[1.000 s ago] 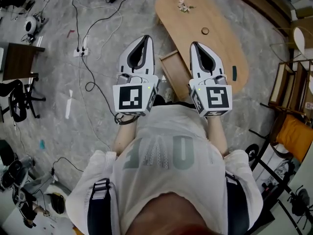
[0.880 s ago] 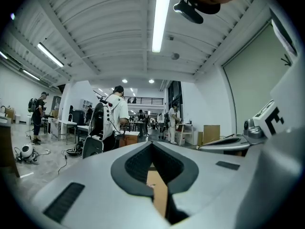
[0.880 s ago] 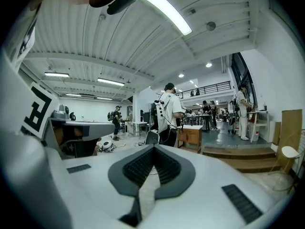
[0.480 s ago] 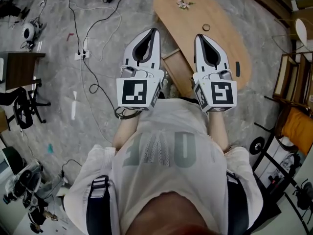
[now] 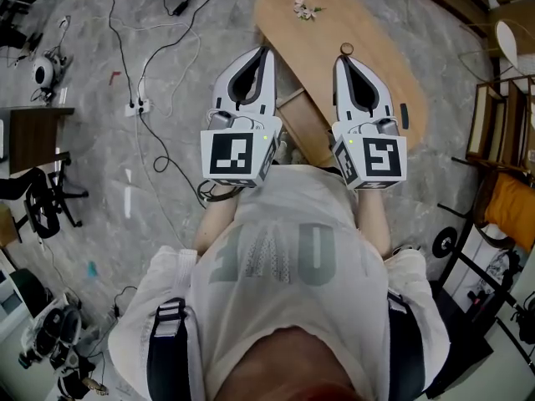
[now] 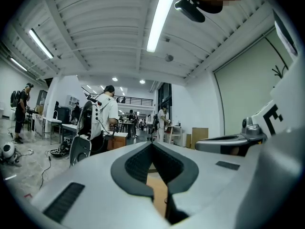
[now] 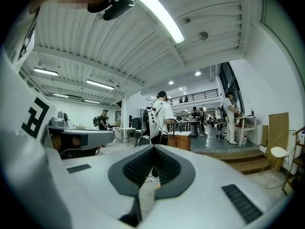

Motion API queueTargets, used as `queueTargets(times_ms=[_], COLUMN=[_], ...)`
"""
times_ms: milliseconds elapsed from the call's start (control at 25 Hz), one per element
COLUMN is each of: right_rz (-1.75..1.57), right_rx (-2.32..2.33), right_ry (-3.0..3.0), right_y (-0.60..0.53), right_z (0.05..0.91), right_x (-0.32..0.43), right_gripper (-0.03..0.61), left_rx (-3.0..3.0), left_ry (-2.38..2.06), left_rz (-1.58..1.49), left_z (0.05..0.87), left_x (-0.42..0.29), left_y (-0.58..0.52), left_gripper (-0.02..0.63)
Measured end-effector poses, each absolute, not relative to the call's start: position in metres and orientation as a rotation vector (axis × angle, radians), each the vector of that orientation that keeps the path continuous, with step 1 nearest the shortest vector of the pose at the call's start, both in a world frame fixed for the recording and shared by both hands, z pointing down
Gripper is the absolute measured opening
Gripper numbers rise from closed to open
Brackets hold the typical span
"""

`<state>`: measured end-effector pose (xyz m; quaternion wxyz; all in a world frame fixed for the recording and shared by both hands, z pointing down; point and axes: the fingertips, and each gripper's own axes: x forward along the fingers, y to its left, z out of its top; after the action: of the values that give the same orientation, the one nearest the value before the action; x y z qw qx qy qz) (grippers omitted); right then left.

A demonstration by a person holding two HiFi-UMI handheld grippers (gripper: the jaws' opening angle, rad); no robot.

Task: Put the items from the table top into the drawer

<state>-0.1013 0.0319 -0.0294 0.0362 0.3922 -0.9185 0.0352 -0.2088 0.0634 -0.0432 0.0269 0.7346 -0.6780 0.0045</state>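
A long oval wooden table (image 5: 372, 23) stands ahead of me, with an open drawer (image 5: 303, 128) jutting from its near side. On the top lie a small pale flower-like item (image 5: 305, 7), a small ring-shaped item (image 5: 346, 49) and a dark oblong item (image 5: 405, 115). My left gripper (image 5: 267, 50) (image 6: 152, 144) is held level over the floor just left of the drawer, shut with nothing in it. My right gripper (image 5: 343, 58) (image 7: 153, 147) is level above the table's near part, close to the ring-shaped item, shut and empty too.
Cables and a power strip (image 5: 134, 105) trail over the grey floor at left. A dark desk (image 5: 33, 132) and an office chair (image 5: 38, 190) stand at far left. Wooden frames (image 5: 493, 140) and an orange cushion (image 5: 510, 211) are at right. A person in white (image 7: 162, 116) stands far off.
Both grippers have edged forward toward the table, side by side, and the table now sits closer under them. Both stay shut.
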Motion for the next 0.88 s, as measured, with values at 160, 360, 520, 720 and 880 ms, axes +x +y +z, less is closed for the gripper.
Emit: queueTargets(times_ms=[160, 360, 520, 720, 880], right_rz=[0.12, 0.14, 0.153, 0.191, 0.229], right_rx=[1.237, 1.292, 1.354, 1.461, 1.548], right_ry=[-2.811, -2.776, -2.733, -2.656, -2.597], right_y=[0.027, 0.017, 0.003, -0.034, -0.073], right_z=[-0.029, -0.023, -0.009, 0.031, 0.09], right_x=[-0.1, -0.09, -0.075, -0.041, -0.012], right_gripper=[0.005, 0.005, 0.005, 0.005, 0.005], left_rx=[2.294, 2.327, 2.41, 2.528, 2.572], left_ry=[-2.06, -1.976, -1.85, -1.687, -1.604], left_rz=[0.024, 0.082, 0.191, 0.24, 0.197], left_z=[-0.041, -0.027, -0.006, 0.035, 0.092], left_x=[-0.207, -0.196, -0.176, -0.135, -0.1], left_y=[0.057, 0.043, 0.02, -0.034, -0.087], left_gripper=[0.008, 0.008, 0.008, 0.007, 0.008])
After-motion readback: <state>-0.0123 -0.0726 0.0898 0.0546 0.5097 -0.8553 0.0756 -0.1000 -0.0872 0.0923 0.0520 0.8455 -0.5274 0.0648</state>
